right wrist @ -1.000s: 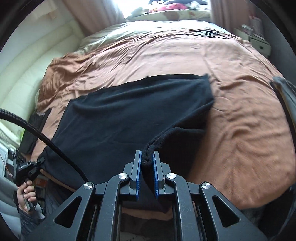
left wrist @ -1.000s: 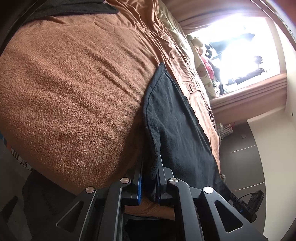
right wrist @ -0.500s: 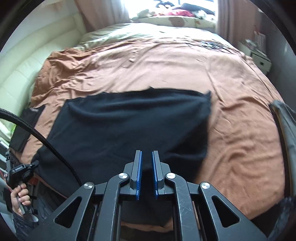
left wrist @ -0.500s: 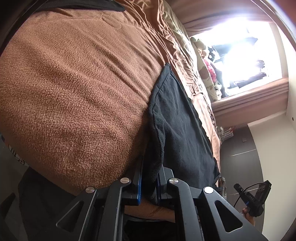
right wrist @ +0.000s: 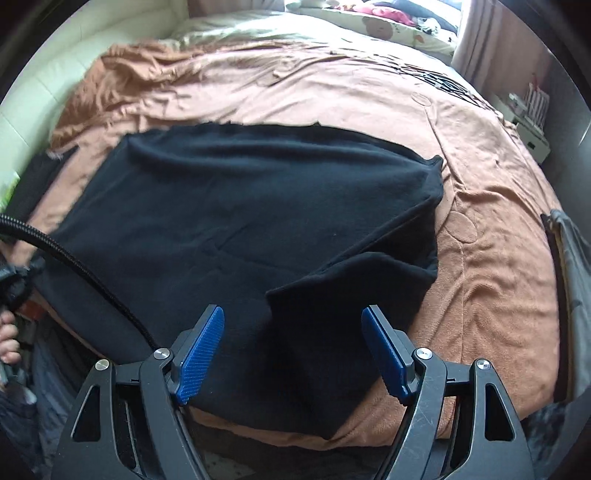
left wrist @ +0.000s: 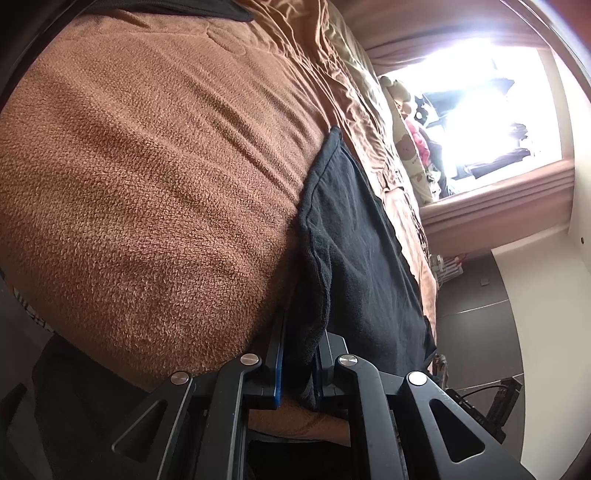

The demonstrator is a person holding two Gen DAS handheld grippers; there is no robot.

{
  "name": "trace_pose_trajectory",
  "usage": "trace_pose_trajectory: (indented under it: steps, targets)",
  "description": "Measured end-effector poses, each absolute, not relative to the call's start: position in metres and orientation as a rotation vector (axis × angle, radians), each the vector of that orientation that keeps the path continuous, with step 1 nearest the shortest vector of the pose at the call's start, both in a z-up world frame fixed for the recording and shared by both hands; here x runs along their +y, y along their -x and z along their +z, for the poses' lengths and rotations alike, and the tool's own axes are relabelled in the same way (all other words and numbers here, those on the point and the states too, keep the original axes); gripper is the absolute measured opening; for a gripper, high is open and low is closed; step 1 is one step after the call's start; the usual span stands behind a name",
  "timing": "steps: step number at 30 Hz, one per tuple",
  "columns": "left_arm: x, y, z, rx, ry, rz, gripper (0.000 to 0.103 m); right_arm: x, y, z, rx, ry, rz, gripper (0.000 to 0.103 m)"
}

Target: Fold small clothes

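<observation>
A black garment [right wrist: 251, 221] lies spread on the brown bed blanket [right wrist: 480, 258], folded over on itself at the near right. My right gripper [right wrist: 293, 350] hovers over its near edge; the jaws are opening wide, and the cloth lies beneath them untouched by the blue pads [right wrist: 201, 354]. In the left wrist view the same black garment [left wrist: 354, 236] runs away along the blanket [left wrist: 147, 184]. My left gripper [left wrist: 299, 365] is shut on the garment's near corner, which bunches between its fingers.
Pillows and soft toys [right wrist: 388, 22] sit at the bed's head by a bright window [left wrist: 491, 110]. A cream headboard [right wrist: 55, 74] lines the left. A person's hand [right wrist: 9, 343] and a black cable [right wrist: 74, 266] are at the left edge; a grey item [right wrist: 569, 258] lies right.
My right gripper has let go of the garment's edge and spread its jaws wide, tipping down toward the bed. The released cloth has dropped flat. The left gripper keeps its hold.
</observation>
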State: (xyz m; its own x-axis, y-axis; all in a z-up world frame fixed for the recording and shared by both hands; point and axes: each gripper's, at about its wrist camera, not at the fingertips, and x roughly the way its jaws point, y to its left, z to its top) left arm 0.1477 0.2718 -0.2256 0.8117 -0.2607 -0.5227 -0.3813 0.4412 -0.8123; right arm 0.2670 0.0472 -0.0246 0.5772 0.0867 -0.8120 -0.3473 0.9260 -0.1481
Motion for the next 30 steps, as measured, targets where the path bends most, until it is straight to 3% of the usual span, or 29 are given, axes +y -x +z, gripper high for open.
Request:
trace_pose_trajectory:
  steps: [3, 5, 6, 7, 10, 17, 24, 27, 30]
  targets:
    - [0.272, -0.147, -0.226, 0.656, 1.132, 0.082, 0.011, 0.060, -0.274, -0.040, 0.927, 0.369, 0.206, 0.075]
    - [0.272, -0.147, -0.226, 0.656, 1.131, 0.082, 0.011, 0.067, -0.275, -0.044, 0.905, 0.412, 0.162, 0.059]
    - [0.271, -0.147, -0.226, 0.656, 1.133, 0.081, 0.011, 0.067, -0.276, -0.045, 0.904, 0.410, 0.147, 0.034]
    - [0.272, -0.147, -0.226, 0.657, 1.133, 0.080, 0.011, 0.063, -0.276, -0.043, 0.904, 0.377, 0.135, 0.020]
    - [0.274, -0.147, -0.225, 0.661, 1.132, 0.079, 0.011, 0.045, -0.272, -0.032, 0.871, 0.295, 0.102, 0.007]
    - [0.273, -0.149, -0.222, 0.661, 1.131, 0.086, 0.011, -0.013, -0.238, -0.010, 0.816, 0.175, 0.014, 0.006]
    - [0.271, -0.148, -0.223, 0.661, 1.139, 0.091, 0.011, -0.078, -0.228, -0.025, 0.895, 0.009, -0.088, 0.009]
    - [0.269, -0.148, -0.223, 0.663, 1.134, 0.096, 0.011, -0.086, -0.227, -0.024, 0.904, -0.011, -0.106, 0.021]
    - [0.268, -0.148, -0.222, 0.662, 1.138, 0.097, 0.011, -0.084, -0.225, -0.012, 0.856, -0.027, -0.104, 0.064]
